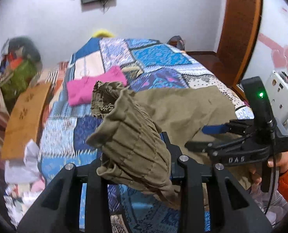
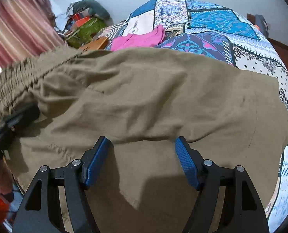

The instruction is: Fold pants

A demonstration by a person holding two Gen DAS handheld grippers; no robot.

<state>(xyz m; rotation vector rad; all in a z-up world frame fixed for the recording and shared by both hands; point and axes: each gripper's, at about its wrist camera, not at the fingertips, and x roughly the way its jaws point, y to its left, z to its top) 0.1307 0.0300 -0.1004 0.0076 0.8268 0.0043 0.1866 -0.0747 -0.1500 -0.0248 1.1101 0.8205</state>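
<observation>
Olive-brown pants [image 1: 182,106] lie spread on a patchwork quilt [image 1: 153,58]. My left gripper [image 1: 132,149] is shut on their gathered elastic waistband [image 1: 128,136], which is lifted and bunched over the fingers, hiding the tips. In the right wrist view the pants [image 2: 144,97] fill the middle. My right gripper [image 2: 142,145] hovers just above the cloth, its blue pads [image 2: 184,159] wide apart and nothing between them. The right gripper [image 1: 200,137] also shows in the left wrist view, held by a hand in an orange sleeve [image 1: 287,174]. The left gripper [image 2: 13,118] sits at the waistband's left end.
A folded pink garment [image 1: 93,89] lies on the quilt beyond the pants. A wooden headboard [image 1: 241,29] rises at the right and a wooden board [image 1: 25,116] leans at the bed's left. Clutter [image 1: 17,68] is piled by the wall, beside a striped curtain [image 2: 17,23].
</observation>
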